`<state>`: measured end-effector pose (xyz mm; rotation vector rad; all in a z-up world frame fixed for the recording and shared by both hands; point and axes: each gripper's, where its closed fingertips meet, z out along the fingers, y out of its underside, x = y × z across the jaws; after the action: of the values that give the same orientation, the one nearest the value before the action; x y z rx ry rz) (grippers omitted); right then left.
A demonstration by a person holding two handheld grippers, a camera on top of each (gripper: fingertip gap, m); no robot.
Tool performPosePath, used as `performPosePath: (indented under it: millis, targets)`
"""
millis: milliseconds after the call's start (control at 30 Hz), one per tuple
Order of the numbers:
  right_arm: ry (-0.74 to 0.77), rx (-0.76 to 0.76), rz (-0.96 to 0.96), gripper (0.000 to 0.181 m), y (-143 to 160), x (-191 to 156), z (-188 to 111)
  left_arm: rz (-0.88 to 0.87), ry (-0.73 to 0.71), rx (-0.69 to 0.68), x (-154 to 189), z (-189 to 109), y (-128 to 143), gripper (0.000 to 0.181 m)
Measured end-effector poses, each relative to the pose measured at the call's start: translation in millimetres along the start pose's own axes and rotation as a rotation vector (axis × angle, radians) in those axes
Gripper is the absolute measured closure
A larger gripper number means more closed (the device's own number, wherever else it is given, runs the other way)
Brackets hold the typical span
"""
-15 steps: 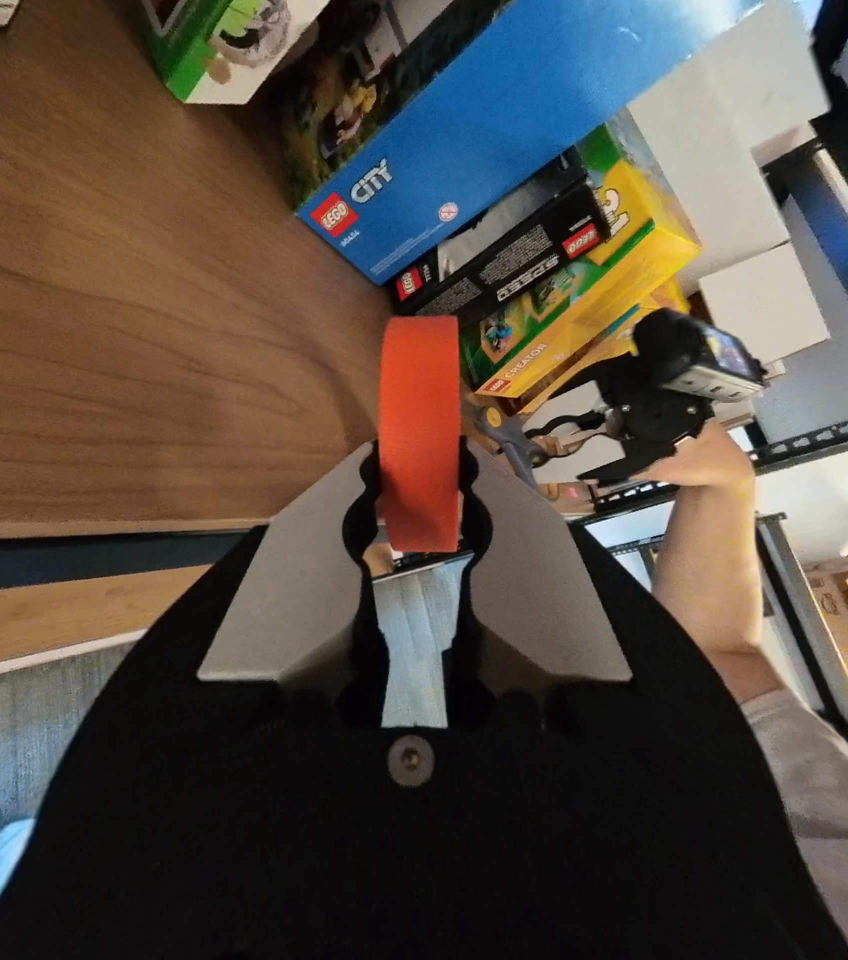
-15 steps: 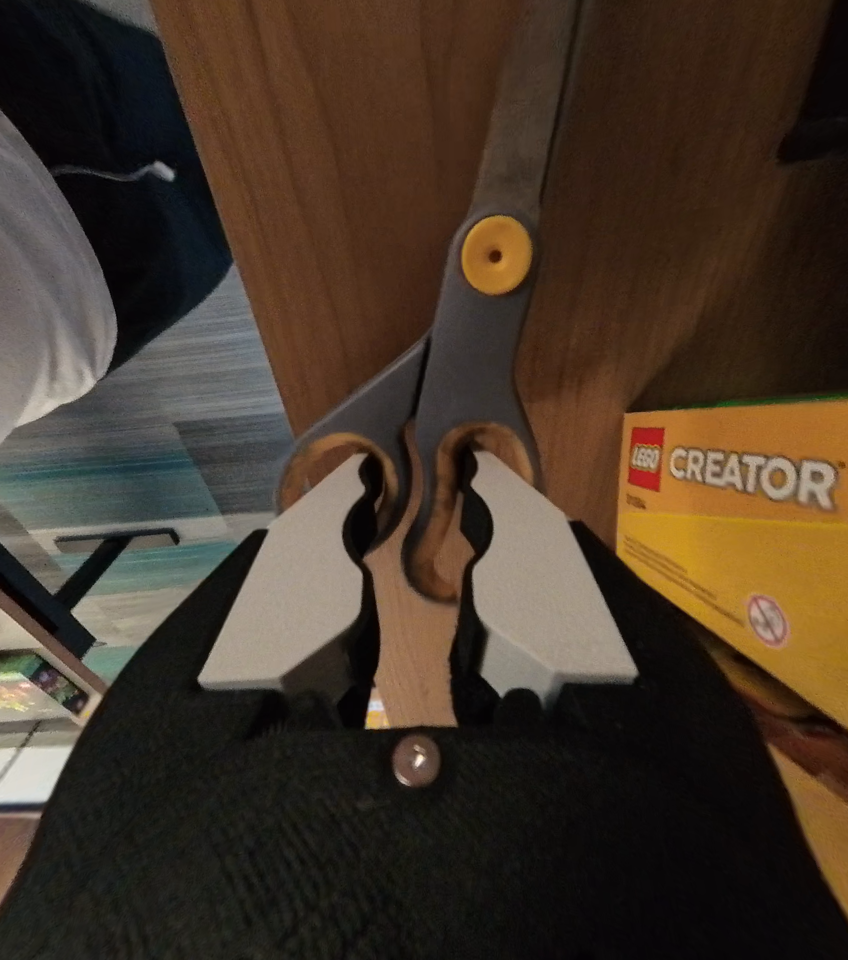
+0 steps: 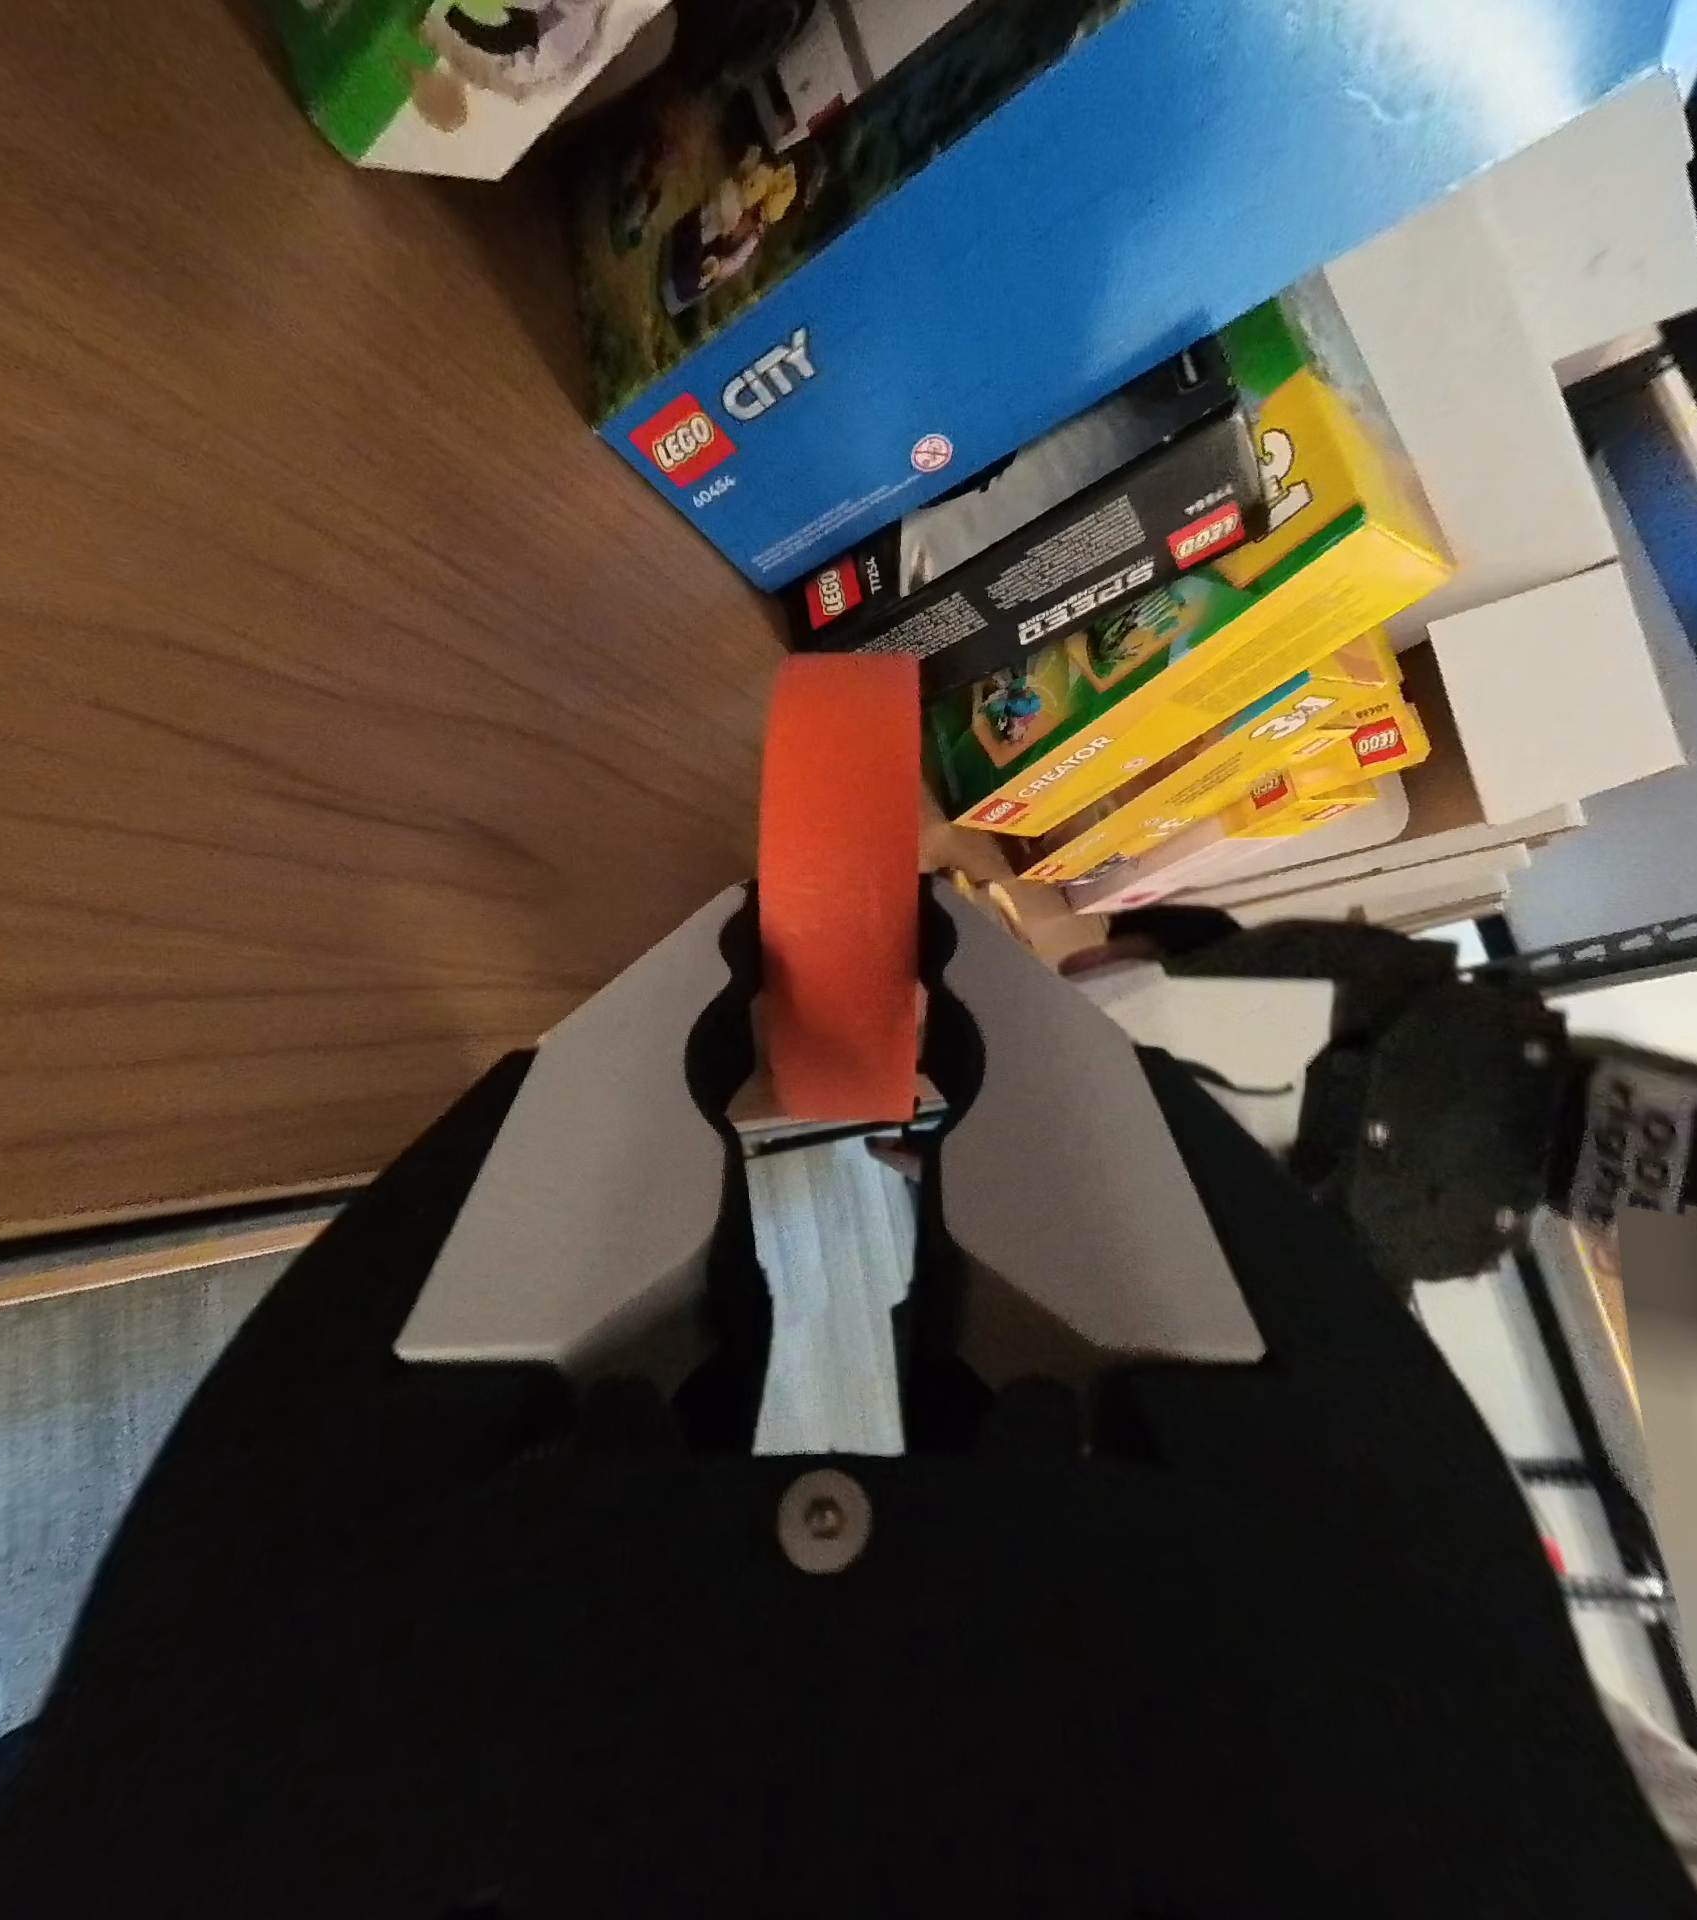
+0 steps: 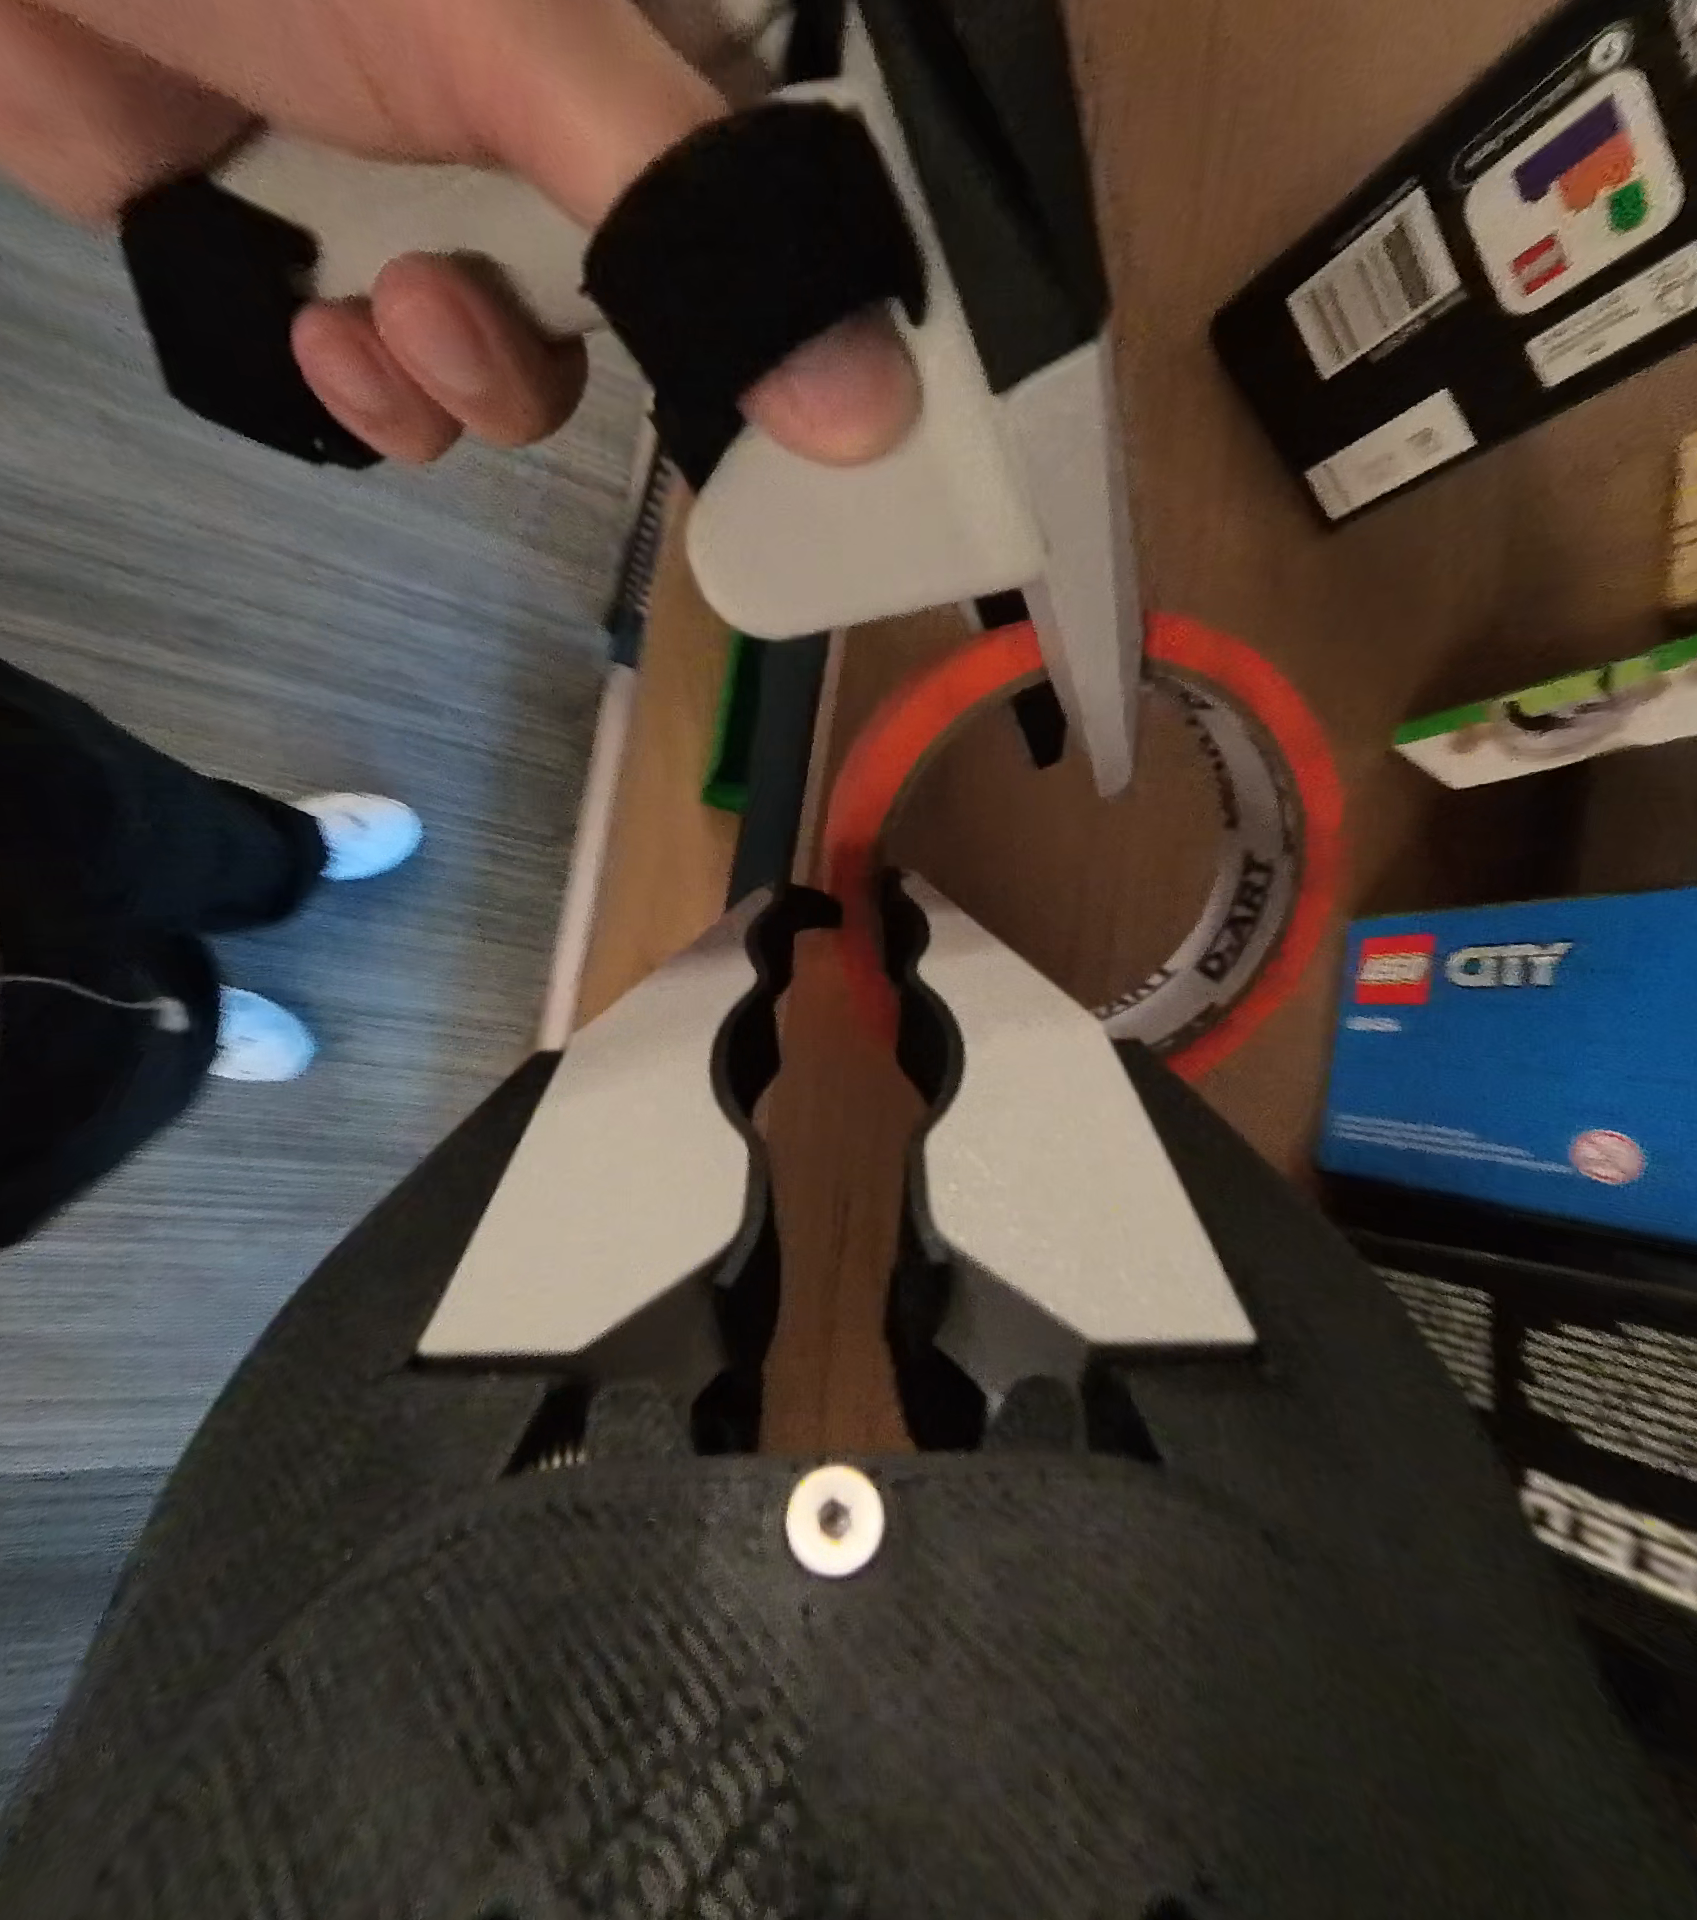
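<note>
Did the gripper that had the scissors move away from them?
Yes. The right gripper no longer has scissors between its fingers; it now sits by the orange tape roll, with the blue toy box to its right instead of the yellow box.

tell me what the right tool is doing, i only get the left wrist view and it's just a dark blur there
observer: The right tool has its tips on either side of the near rim of the orange tape roll. I cannot tell whether it is pinching the rim.
operator: how does my left tool sit on the roll
observer: In the right wrist view, the left tool has one finger inside the roll's hole and the other outside its wall.
operator: anything else in the right tool
observer: No. Behind the rim, only the wooden table shows between its fingers.
</note>
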<state>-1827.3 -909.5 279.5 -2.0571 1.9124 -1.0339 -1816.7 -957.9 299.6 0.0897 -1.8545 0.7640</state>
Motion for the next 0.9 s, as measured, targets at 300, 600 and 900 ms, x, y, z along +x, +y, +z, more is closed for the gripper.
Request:
performPosePath:
  millis: [300,600,900]
  targets:
    - [-0.111,-0.045,0.010,0.168,-21,7,13,-0.005,0.082,-0.031,-10,-9,-19,0.155]
    - [-0.039,-0.075,0.122,0.156,-27,47,10,0.880,-0.008,-0.052,-32,-129,-80,0.127]
    - [0.726,0.490,0.151,0.121,-188,149,-2,1.835,-0.056,0.207,16,-157,-219,0.118]
